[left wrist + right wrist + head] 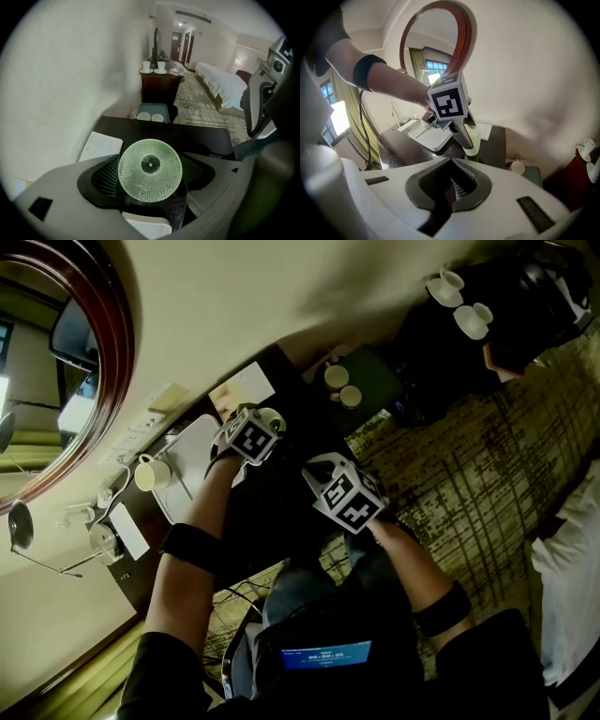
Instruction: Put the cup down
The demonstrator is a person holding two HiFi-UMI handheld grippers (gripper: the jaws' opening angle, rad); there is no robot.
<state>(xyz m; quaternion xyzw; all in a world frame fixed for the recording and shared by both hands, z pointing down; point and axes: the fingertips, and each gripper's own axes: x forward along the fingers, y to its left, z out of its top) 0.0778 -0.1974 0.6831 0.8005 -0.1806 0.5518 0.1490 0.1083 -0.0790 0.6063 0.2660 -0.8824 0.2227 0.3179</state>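
- Firmly closed on the cup, the left tool presses its ribbed pads against both sides of the pale green, dotted glass. The cup's round end faces that tool's own camera.
- From the right gripper view, the cup stands upright in that grip, low over the dark desk. Whether its base touches the desk I cannot tell.
- The right tool is clenched, jaws together with nothing between them. It hangs apart from the cup, nearer the person, and looks toward the left tool.
- The person's left forearm, with a dark band round it, reaches over the desk behind the left tool.
- Just beside the cup lies a white tray on the desk.
- A white sheet of paper lies on the desk near the wall, past the cup.
- A white mug stands beside the tray, on the side away from the cup.
- A round mirror in a red-brown wooden frame hangs on the wall over that end of the desk.
- Beyond the desk's other end sits a low teal stand carrying two pale cups.
- Behind it is a dark wooden cabinet with two white cups on saucers on top.
- Farther off, a bed with white covers stands across the patterned carpet.
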